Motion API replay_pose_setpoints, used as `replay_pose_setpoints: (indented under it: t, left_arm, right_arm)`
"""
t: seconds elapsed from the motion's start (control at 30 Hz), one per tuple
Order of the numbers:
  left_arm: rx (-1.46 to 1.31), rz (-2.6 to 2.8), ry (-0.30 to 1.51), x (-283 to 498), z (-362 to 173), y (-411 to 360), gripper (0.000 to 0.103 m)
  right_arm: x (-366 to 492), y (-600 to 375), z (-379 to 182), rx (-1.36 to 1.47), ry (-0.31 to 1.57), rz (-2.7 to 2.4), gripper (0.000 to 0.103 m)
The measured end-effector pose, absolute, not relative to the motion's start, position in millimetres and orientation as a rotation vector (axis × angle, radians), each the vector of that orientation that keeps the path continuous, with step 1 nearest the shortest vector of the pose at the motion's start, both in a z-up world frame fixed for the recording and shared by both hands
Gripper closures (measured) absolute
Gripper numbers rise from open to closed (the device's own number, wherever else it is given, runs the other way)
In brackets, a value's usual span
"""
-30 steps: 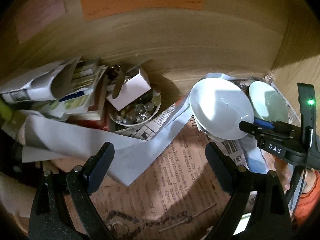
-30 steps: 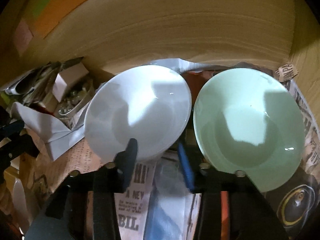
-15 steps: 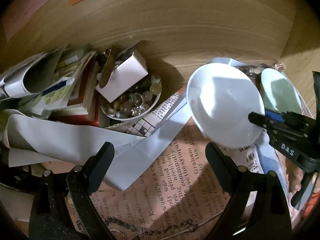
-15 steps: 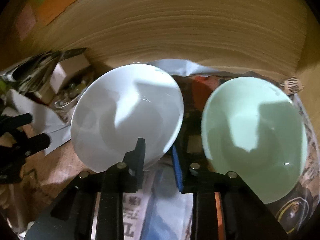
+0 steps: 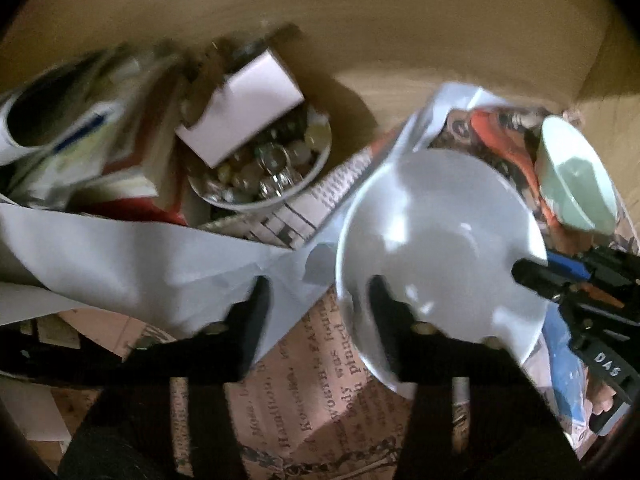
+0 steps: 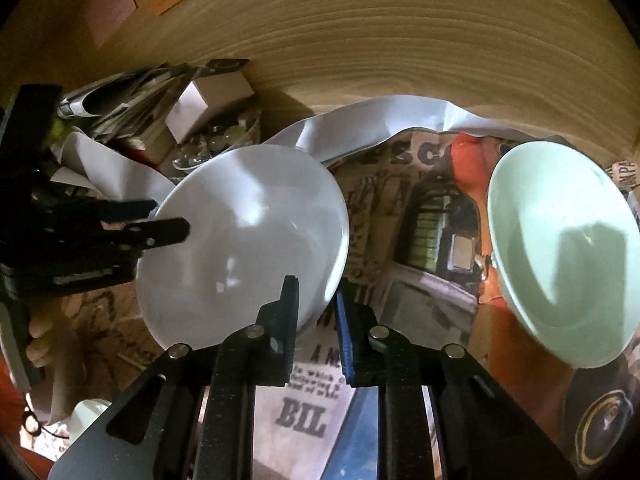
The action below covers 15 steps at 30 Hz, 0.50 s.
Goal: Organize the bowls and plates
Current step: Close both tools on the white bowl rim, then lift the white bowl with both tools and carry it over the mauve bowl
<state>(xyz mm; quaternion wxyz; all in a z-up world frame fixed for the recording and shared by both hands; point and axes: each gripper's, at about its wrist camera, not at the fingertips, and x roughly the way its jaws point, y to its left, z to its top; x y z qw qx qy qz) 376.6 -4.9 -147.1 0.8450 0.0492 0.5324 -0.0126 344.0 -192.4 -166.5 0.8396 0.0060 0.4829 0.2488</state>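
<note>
A: Nearest the right wrist camera, the right gripper (image 6: 316, 312) is clamped on the rim of the white bowl (image 6: 244, 236), one finger inside, the blue-padded one outside.

B: And the left gripper (image 5: 316, 300)?

A: Its jaws stand apart, one finger over the bowl's near rim, the other over the white paper (image 5: 120, 256); whether it touches is unclear.

B: Farther back?

A: The green bowl (image 6: 560, 248) sits tilted on the newspaper (image 6: 420, 208), apart from the white one. Beyond, a bowl of marbles (image 5: 264, 172) near the wooden wall (image 6: 400, 40).
</note>
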Motion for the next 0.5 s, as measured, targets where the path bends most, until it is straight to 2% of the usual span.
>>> replay_pose_setpoints:
  t: [0.13, 0.5]
  left_arm:
    - [0.102, -0.081, 1.130, 373, -149, -11, 0.090]
    - [0.132, -0.072, 1.103, 366, -142, -20, 0.090]
  right_arm:
    - [342, -194, -164, 0.025, 1.020, 0.523, 0.088]
    - [334, -197, -154, 0.067, 1.001, 0.506, 0.089]
